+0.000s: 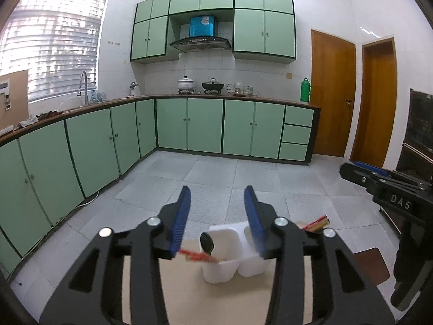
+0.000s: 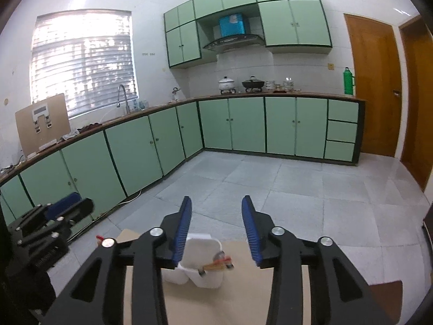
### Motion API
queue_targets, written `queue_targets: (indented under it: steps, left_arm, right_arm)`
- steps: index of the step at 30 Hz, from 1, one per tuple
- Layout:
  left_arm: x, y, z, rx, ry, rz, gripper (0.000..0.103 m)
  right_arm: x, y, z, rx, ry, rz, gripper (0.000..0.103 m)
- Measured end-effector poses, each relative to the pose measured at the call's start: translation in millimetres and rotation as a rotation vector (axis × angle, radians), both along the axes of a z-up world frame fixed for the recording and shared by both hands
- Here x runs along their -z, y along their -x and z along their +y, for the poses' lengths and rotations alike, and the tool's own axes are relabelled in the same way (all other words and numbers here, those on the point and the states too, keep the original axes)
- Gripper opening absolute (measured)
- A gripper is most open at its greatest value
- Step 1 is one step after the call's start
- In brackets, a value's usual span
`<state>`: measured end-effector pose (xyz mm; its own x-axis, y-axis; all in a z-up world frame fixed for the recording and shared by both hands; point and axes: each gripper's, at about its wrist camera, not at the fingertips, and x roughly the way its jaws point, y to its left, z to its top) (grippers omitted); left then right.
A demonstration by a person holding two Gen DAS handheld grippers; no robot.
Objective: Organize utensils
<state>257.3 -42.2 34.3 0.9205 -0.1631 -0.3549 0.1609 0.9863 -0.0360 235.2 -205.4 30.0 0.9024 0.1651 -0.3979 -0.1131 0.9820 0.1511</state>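
The left tool (image 1: 217, 216) stands part open with nothing between its blue pads; the right tool (image 2: 216, 224) likewise, part open and empty. Just below and ahead of both sits the white two-compartment holder (image 1: 230, 266) on the pale surface (image 1: 189, 298).

Left wrist view: a dark spoon (image 1: 207, 242) stands in the near compartment, and a red-patterned utensil (image 1: 199, 256) lies tilted across its rim, reaching toward the left pad. Behind the right pad a bundle of chopsticks (image 1: 316, 223) juts from the far compartment. The right tool shows at the right edge.

Right wrist view: the holder appears end-on — a wooden-handled bundle (image 2: 216, 265) leans over its near rim, between the pads. The spoon is hidden here. The left tool shows at the left edge.

Beyond lie grey floor tiles (image 2: 270, 189) and green cabinets (image 1: 205, 127) — well apart.
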Motion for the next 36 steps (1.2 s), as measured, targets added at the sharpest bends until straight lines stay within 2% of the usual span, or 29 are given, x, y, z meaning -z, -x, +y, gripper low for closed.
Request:
queue_targets:
  steps: [6, 13, 18, 26, 36]
  left_arm:
    - [15, 44, 8, -0.015, 0.004, 0.011, 0.06]
    - [38, 91, 13, -0.025, 0.005, 0.06, 0.08]
    - [51, 122, 14, -0.034, -0.005, 0.096, 0.087]
    - [58, 155, 23, -0.044, 0.015, 0.121, 0.093]
    - [58, 185, 27, -0.062, 0.011, 0.118, 0.094]
  right_arm:
    - [17, 42, -10, 0.029, 0.008, -0.003, 0.065]
    - [47, 96, -10, 0.037, 0.005, 0.031, 0.081]
    - [65, 129, -4, 0.04, 0.019, 0.062, 0.097]
    - [81, 169, 11, 0.034, 0.034, 0.091, 0.097]
    - [71, 198, 20, 0.005, 0.024, 0.086, 0.097]
